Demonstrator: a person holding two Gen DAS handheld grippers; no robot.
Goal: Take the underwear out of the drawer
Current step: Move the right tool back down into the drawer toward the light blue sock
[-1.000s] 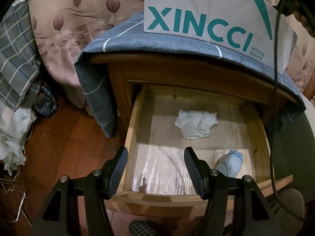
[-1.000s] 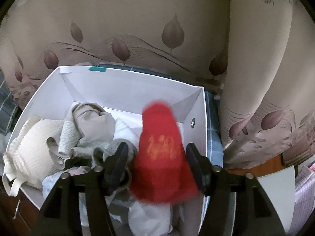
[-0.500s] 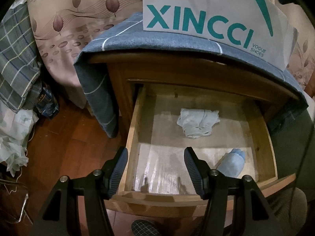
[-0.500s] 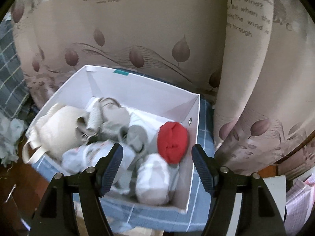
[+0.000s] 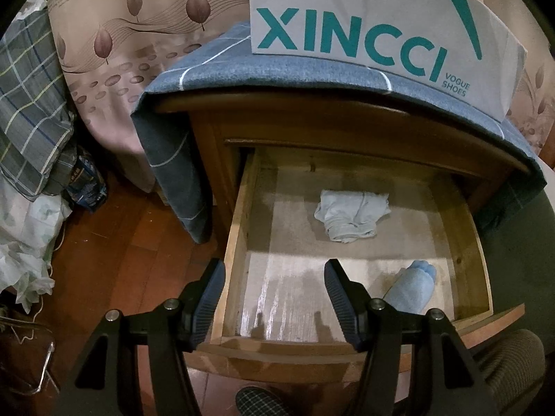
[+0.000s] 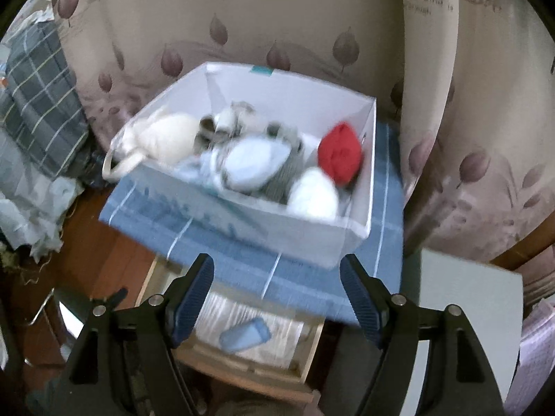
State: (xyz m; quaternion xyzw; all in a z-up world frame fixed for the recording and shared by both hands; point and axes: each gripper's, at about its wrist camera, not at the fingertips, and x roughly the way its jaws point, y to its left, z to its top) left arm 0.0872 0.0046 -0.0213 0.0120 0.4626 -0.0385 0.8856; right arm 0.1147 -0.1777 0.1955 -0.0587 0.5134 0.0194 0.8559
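Observation:
The wooden drawer point(image 5: 233, 242) is pulled open. Inside lie a pale crumpled piece of underwear point(image 5: 350, 215) near the back and a rolled light-blue piece point(image 5: 412, 291) at the front right; the blue roll also shows in the right wrist view point(image 6: 244, 338). My left gripper point(image 5: 274, 294) is open and empty above the drawer's front left corner. My right gripper point(image 6: 277, 298) is open and empty, high above the nightstand. The white XINCCI box point(image 6: 367, 180) on top holds several garments, among them a red rolled piece point(image 6: 340, 156).
A blue checked cloth point(image 5: 215, 66) covers the nightstand top and hangs down its left side. Leaf-patterned curtain point(image 6: 277, 17) behind. Plaid bedding and bags point(image 5: 27, 104) lie on the wood floor at left. A white board point(image 6: 468, 312) stands at right.
The red piece has left my right gripper and lies in the box. My right gripper has pulled back and up, bringing the drawer into view. The left gripper has barely moved.

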